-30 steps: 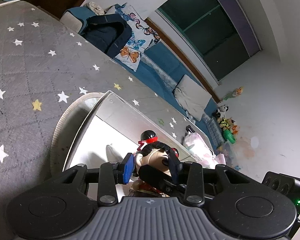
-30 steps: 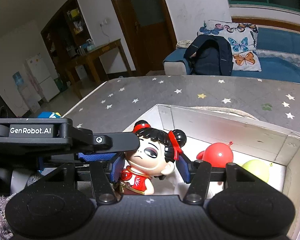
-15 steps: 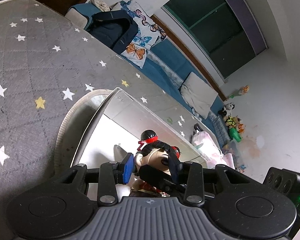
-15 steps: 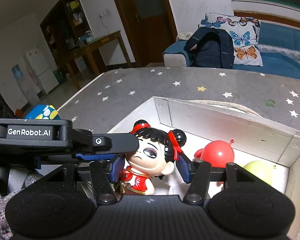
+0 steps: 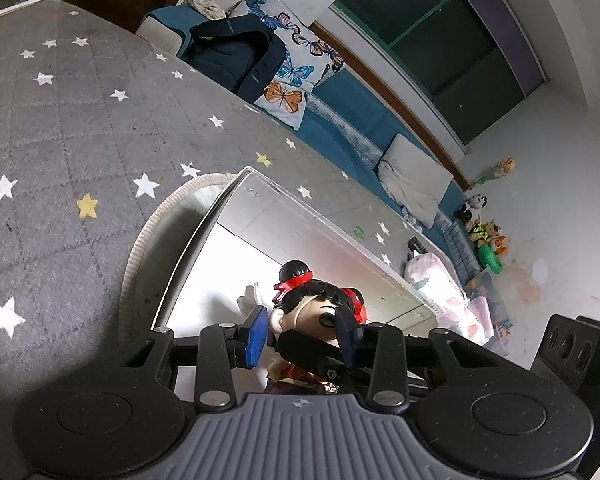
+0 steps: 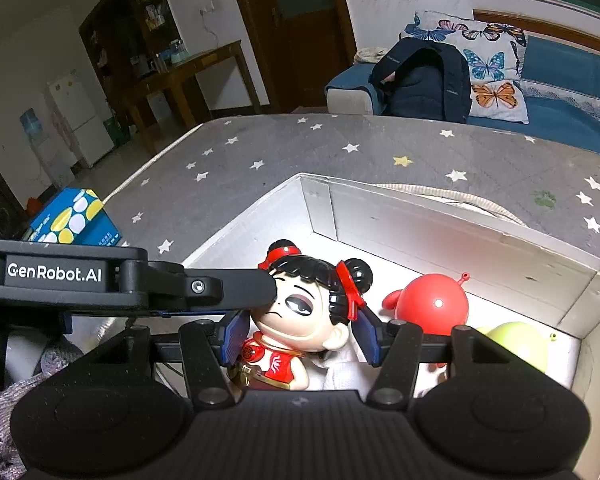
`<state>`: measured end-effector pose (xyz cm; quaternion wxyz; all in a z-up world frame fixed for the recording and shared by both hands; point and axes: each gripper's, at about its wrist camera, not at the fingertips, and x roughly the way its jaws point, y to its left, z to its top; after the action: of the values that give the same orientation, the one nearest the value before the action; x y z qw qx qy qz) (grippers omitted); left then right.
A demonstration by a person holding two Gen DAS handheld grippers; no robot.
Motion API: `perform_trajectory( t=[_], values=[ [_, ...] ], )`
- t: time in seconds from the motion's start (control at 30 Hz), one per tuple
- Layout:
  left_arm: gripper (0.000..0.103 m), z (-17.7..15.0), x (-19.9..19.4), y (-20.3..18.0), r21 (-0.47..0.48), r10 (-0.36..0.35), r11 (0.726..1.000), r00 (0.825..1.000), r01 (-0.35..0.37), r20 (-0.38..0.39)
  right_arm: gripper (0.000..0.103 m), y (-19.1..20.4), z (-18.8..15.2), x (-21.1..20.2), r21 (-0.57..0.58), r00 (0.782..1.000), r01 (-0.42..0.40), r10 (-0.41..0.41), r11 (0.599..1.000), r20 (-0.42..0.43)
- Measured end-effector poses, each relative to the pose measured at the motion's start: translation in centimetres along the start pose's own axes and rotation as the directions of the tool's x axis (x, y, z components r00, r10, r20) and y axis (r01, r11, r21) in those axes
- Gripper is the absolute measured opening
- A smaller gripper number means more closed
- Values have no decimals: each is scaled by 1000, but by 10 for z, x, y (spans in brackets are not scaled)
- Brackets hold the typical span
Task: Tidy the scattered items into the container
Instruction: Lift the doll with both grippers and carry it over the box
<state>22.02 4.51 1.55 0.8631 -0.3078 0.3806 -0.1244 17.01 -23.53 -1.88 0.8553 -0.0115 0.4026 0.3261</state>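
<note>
Figurine of glossy plastic with black hair buns and red outfit (image 6: 300, 320) is standing inside the white rectangular cardboard box (image 6: 460, 236), between both hand-held grippers. Right hand-held gripper (image 6: 300, 338) is bracketing its head with blue pads apart. Left hand-held gripper (image 5: 304, 338) is likewise spread around it. Red round toy (image 6: 436, 300) is lying just beside.

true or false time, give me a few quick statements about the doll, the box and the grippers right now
1. The doll sits between the right gripper fingers. True.
2. The white box holds no toys. False: a red ball toy and a yellow-green one lie inside.
3. The box rests on a star-patterned grey surface. True.
4. The left gripper is nowhere near the doll. False: its fingers flank the doll's head.
</note>
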Motion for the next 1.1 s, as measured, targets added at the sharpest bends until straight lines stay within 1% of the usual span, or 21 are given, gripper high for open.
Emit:
perform_trajectory(
  t=[0.17,0.3,0.5,0.67,0.9,1.1],
  values=[
    [39,-3,4,-5,43,30,999,1000,-30,-6,57,1,1,6,-21,1000,15,-15,1000,-21],
    [39,-5,8,-12,82,62,995,998,-60,-15,57,6,1,12,-65,999,33,-36,997,-41],
    [39,-5,14,-15,108,77,991,997,-74,-24,57,10,1,18,-95,997,46,-52,994,-62],
    [39,-6,19,-19,141,107,985,994,-101,-33,57,14,3,26,-127,992,66,-79,990,-94],
    [40,-6,22,-19,150,117,983,993,-111,-34,57,16,6,31,-147,988,72,-90,986,-122],
    [40,-5,22,-19,147,116,983,993,-109,-37,57,14,5,32,-140,988,68,-86,988,-125]
  ],
)
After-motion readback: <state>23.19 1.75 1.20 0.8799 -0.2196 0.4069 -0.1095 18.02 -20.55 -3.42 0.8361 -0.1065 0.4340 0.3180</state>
